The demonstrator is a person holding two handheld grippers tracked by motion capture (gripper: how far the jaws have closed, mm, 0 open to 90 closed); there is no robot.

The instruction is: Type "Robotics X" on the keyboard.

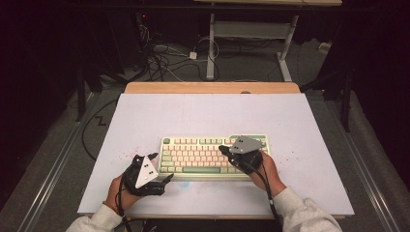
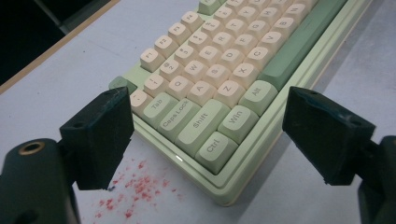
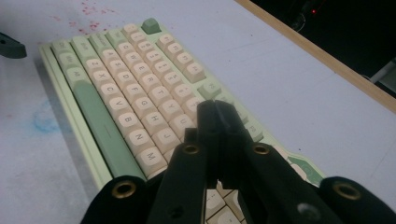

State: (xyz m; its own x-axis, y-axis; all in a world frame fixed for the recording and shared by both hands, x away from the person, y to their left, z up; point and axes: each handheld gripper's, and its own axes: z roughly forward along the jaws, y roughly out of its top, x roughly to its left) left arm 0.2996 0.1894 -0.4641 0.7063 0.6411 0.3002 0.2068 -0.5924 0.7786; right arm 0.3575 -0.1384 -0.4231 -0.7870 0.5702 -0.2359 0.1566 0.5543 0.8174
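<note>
Green-and-cream keyboard (image 1: 212, 155) is sitting under the pinched-together right tongs (image 3: 215, 109); left tongs (image 2: 205, 135) are gaping wide. Tips risk clipping neighbouring keys.

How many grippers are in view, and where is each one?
2. The left gripper sits open off the keyboard's near-left corner; the right gripper is shut over the keyboard's right-hand keys.

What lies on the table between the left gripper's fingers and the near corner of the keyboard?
In the left gripper view, red specks lie on the bare white table between the open left gripper and the keyboard.
</note>
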